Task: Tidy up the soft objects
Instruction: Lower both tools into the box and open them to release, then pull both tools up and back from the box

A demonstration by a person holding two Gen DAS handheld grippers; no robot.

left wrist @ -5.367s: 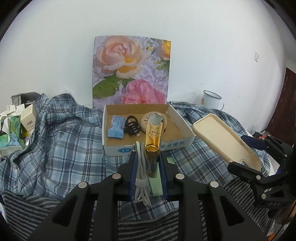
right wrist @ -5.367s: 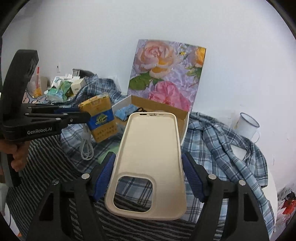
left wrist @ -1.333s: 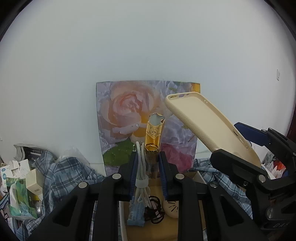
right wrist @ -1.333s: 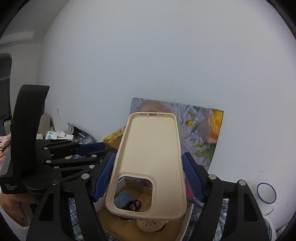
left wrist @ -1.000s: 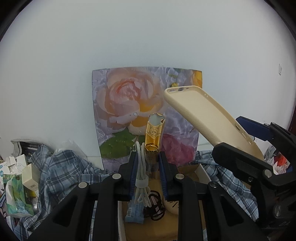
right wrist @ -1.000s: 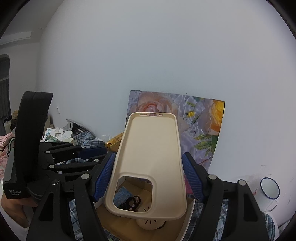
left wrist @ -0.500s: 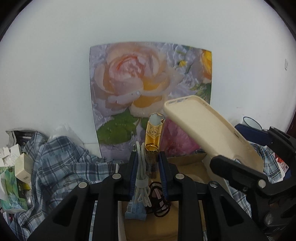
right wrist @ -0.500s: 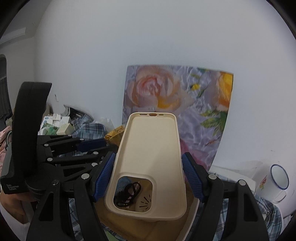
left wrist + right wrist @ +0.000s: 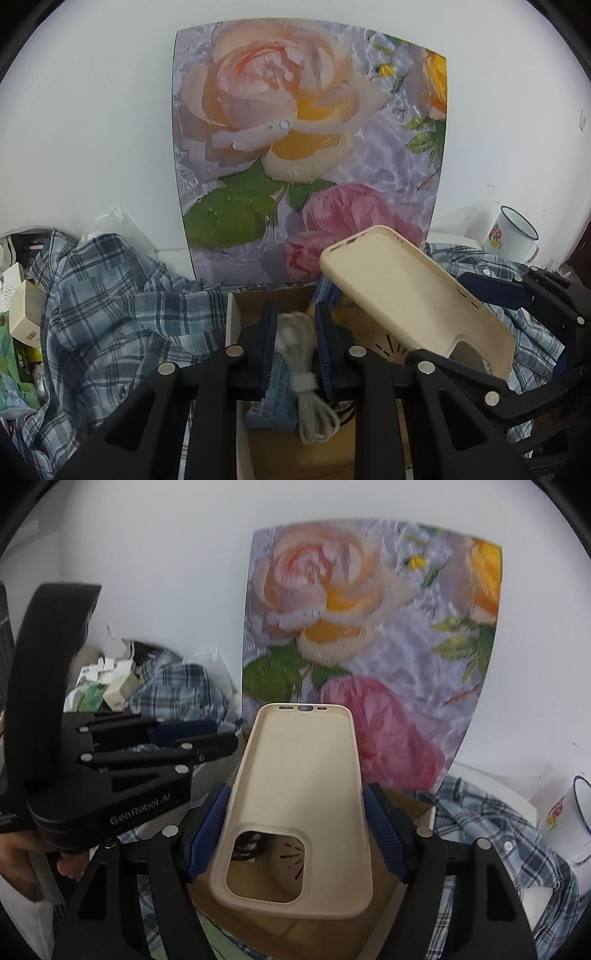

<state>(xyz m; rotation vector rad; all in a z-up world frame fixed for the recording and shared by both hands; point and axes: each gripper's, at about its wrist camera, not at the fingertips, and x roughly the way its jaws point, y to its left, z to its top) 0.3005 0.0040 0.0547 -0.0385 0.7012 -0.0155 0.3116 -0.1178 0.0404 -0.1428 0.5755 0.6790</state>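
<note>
My left gripper [image 9: 294, 328] hangs over the open cardboard box [image 9: 232, 332], its jaws a little apart. A coiled white cable [image 9: 308, 387] lies loose between and below them, on a blue packet [image 9: 275, 402] in the box. The gold packet is out of sight. My right gripper [image 9: 295, 823] is shut on a cream phone case [image 9: 295, 797], held tilted over the box's right half; the case also shows in the left wrist view [image 9: 413, 295]. Through its camera hole I see a round cream object [image 9: 291, 864] and a black hair tie [image 9: 245, 843].
A rose-print board [image 9: 306, 147] stands against the wall behind the box. A blue plaid shirt [image 9: 110, 306] covers the surface around it. An enamel mug [image 9: 511, 234] stands at the right. Small boxes and packets [image 9: 22, 317] are piled at the left.
Both grippers have come down over the box. My left gripper has opened slightly; the gold packet has gone from it and the white cable has dropped into the box. The right still holds the case.
</note>
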